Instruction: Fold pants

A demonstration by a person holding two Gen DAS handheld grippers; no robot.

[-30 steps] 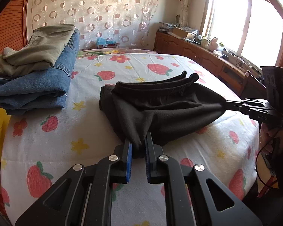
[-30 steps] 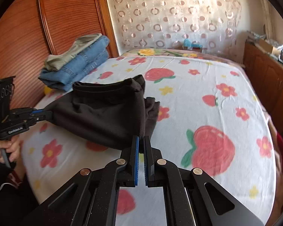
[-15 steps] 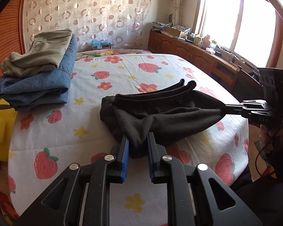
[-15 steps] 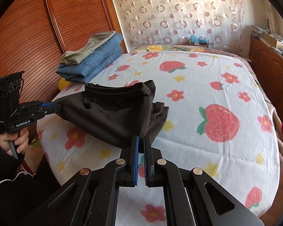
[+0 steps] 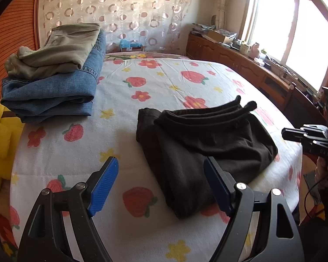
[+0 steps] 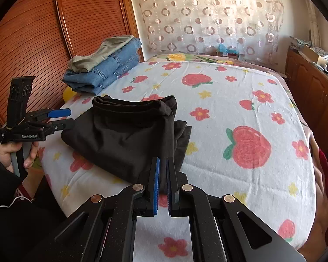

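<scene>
The folded black pants (image 5: 199,144) lie on the strawberry-print bed near its front edge; they also show in the right wrist view (image 6: 129,135). My left gripper (image 5: 160,176) is open and empty, its blue pads spread wide just short of the pants; in the right wrist view it (image 6: 66,118) hovers at the pants' left corner, apart from the cloth. My right gripper (image 6: 161,174) has its blue pads nearly together at the pants' near edge, with dark cloth showing between them. In the left wrist view it (image 5: 284,133) sits just off the pants' right corner.
A folded stack of blue jeans (image 5: 54,93) with olive pants (image 5: 59,48) on top sits at the bed's far left by the wooden headboard (image 6: 54,26). A yellow plush (image 5: 0,135) lies at the left edge. A wooden cabinet (image 5: 251,65) runs under the window.
My left gripper has opened and let go of the pants, which dropped flat onto the bed. Both grippers have drawn back a little toward the front edge.
</scene>
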